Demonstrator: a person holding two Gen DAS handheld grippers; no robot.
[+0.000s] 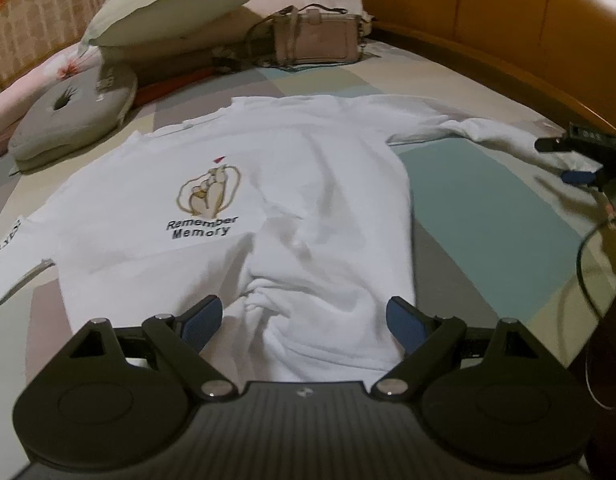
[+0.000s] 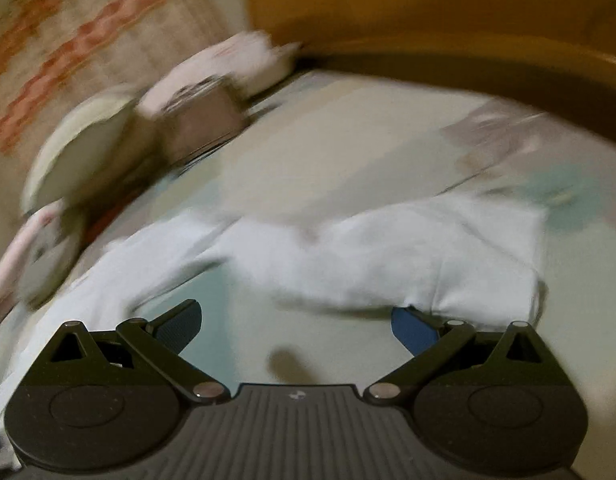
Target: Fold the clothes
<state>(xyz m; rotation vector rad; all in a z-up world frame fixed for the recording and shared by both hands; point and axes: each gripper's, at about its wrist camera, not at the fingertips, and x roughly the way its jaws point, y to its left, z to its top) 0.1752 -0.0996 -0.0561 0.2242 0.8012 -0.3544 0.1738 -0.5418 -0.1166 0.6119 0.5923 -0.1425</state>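
Note:
A white long-sleeved shirt (image 1: 235, 216) with a gold crest and the words "Remember Memory" lies spread on the bed, hem nearest me and bunched in the middle. My left gripper (image 1: 303, 320) is open, its blue pads either side of the wrinkled hem. The shirt's right sleeve (image 1: 488, 128) stretches out to the right, where my right gripper (image 1: 564, 160) shows beside its cuff. In the blurred right wrist view, my right gripper (image 2: 295, 324) is open just in front of that sleeve (image 2: 388, 256), its right pad at the sleeve's edge.
A grey ring cushion (image 1: 71, 120), a pale pillow (image 1: 163, 12) and a beige handbag (image 1: 320, 36) lie at the far end of the patchwork bedsheet (image 1: 488, 208). An orange wooden bed frame (image 1: 508, 20) curves along the right. A dark cable (image 1: 588, 264) hangs at the right edge.

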